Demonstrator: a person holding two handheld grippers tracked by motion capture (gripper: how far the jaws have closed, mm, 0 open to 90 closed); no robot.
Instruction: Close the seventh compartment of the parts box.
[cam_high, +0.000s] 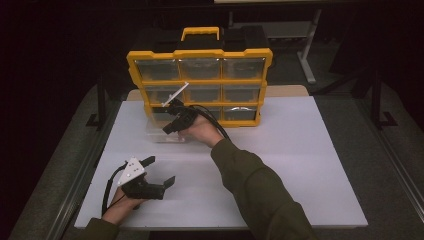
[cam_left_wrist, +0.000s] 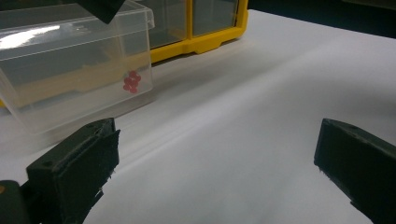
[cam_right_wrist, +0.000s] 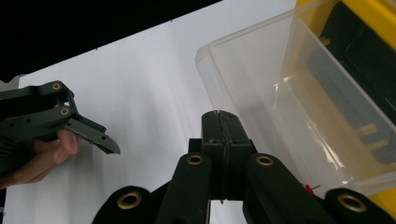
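yellow organizer case (cam_high: 200, 52) upright at far edge of white table (cam_high: 300, 165) (handle up)

White worktop (cam_high: 300, 165) brightly lit, grey carpeted floor (cam_high: 390, 165) all round it, the room behind falling into darkness, a pale table leg (cam_high: 307, 55) just catching light.

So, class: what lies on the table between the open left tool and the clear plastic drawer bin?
Nothing: in the left gripper view, bare white tabletop stretches from the left tool to the clear plastic drawer bin holding small red beads.
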